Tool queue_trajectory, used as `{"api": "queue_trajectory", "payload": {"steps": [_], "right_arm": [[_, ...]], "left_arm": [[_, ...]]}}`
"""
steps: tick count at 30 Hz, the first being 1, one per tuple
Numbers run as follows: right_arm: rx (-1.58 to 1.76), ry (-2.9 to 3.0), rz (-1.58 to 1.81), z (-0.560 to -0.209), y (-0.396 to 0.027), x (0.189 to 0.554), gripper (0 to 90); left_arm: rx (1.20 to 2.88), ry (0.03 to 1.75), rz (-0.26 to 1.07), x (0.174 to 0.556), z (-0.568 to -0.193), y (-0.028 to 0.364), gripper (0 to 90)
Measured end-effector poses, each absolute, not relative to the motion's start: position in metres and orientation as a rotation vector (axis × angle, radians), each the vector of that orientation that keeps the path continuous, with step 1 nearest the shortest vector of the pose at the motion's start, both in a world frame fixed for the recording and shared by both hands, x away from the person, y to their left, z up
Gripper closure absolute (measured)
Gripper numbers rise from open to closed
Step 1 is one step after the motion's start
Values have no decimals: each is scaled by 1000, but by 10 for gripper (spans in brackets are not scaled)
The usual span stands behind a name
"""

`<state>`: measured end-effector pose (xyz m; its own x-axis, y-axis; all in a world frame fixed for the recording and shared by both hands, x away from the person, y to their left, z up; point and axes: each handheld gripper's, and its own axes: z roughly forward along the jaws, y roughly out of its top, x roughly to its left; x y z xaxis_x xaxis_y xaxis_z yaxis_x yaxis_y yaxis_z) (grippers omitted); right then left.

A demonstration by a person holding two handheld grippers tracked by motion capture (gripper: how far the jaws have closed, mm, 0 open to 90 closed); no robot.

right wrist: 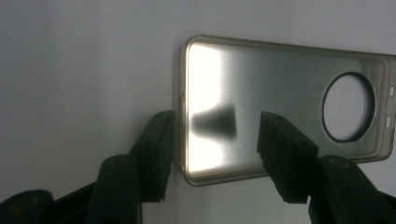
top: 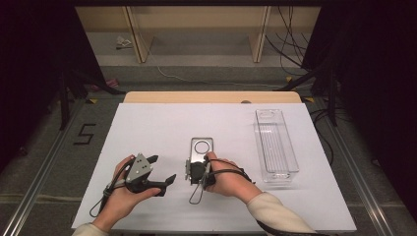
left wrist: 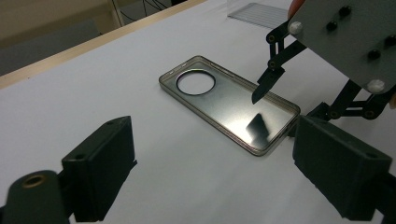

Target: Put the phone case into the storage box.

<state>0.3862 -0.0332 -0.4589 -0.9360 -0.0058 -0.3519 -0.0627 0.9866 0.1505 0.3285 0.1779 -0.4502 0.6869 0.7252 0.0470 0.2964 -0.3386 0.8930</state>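
A white surface fills the middle of the room, with a strip of wooden edge showing along its far side. Near its centre lies a clear phone case, flat, its round camera hole at the far end.

The right gripper sits at the near short edge of the phone case. In the right gripper view its fingers stand apart, straddling that edge — one just outside the rim on the bare surface, the other over the inside of the case. Whether either finger touches the rim I cannot tell. The right hand wraps the gripper from the near side.

The left gripper rests on the surface to the left of the case, near it but not touching, held by the left hand. Its fingers are spread wide, with nothing between them; its own view looks across at the case and the other gripper's linkage.

Toward the right edge stands a long clear plastic tray, well apart from the case — it looks empty. Between tray and case, and across the whole far-left part of the surface, there is open room. The near edge lies just behind both forearms.
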Motion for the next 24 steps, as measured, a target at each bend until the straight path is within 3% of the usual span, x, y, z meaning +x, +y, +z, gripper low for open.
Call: {"api": "queue_trajectory", "payload": {"steps": [24], "right_arm": [[-71,2840,167,-461,-27,386,703]], "left_arm": [[1927,790,551,328,-450,177,131]]}}
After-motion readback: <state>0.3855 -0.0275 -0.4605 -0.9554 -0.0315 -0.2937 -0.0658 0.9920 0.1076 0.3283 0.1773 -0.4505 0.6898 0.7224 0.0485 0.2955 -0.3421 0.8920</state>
